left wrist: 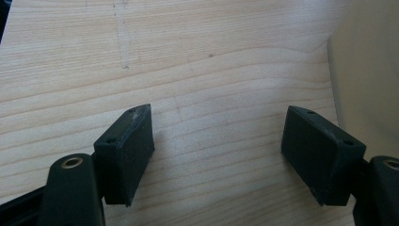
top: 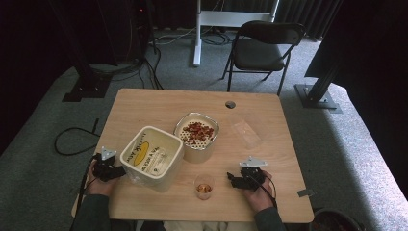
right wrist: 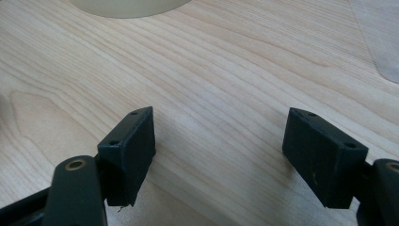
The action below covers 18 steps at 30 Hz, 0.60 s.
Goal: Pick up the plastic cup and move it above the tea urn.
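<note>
The left gripper (top: 114,169) rests low at the near-left corner of the table (top: 159,98), its jaws spread wide with nothing between them; in the left gripper view (left wrist: 216,155) bare wood lies between the pads, and a cream wall fills the right edge. That wall belongs to the cream tub (top: 151,156), which the gripper stands just beside, on the tub's left flank. The tub is tilted toward the person, mouth up and showing a yellow label inside, probably so its contents can be reached or tipped.

The right gripper (top: 235,180) sits to the right of the tub, beyond the small glass (top: 204,186), and its jaws are likewise wide apart and hold nothing; the right gripper view (right wrist: 219,157) shows plain tabletop between them. The glass (amber liquid in the bottom, as far as I can tell) stands just in front of the tub's near-right corner, within easy reach of either hand.

Behind the tub and to its right, touching or nearly so, is the round bowl (top: 196,136) heaped with small red-brown pieces. Farther right of the tub lies a clear plastic sheet (top: 246,133), flat on the wood and well apart from it, likely set aside out of the working area.
</note>
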Available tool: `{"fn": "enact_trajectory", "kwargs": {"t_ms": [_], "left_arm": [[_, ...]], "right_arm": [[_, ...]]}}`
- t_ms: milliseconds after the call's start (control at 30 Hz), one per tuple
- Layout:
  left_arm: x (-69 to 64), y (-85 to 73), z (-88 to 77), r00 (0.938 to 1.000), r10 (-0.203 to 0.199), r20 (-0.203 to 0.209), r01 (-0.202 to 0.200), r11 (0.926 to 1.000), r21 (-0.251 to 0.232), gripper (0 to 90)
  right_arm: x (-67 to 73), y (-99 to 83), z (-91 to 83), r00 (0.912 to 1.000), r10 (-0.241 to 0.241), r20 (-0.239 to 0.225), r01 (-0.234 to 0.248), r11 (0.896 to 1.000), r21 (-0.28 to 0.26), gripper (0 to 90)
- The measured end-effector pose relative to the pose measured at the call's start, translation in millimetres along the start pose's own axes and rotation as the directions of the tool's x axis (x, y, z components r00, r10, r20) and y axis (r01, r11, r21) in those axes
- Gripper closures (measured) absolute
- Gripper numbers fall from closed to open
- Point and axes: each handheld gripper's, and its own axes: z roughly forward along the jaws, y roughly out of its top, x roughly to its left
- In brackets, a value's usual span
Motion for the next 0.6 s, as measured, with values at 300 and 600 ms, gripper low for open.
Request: {"fn": "enact_trajectory", "kwargs": {"t_ms": [300, 600], "left_arm": [[0.1, 0.1, 0.1, 1.0, 0.0, 0.0, 0.0, 1.0, 0.0, 26.5], [0.1, 0.1, 0.1, 1.0, 0.0, 0.0, 0.0, 1.0, 0.001, 26.5]], "right_arm": [[-2.9, 11.2, -9.6, 0.9911, 0.013, 0.133, -0.017, 1.0, 0.025, 40.3], [-25.0, 46.8, -35.9, 0.9661, 0.129, 0.223, -0.113, 0.99, -0.085, 39.5]]}}
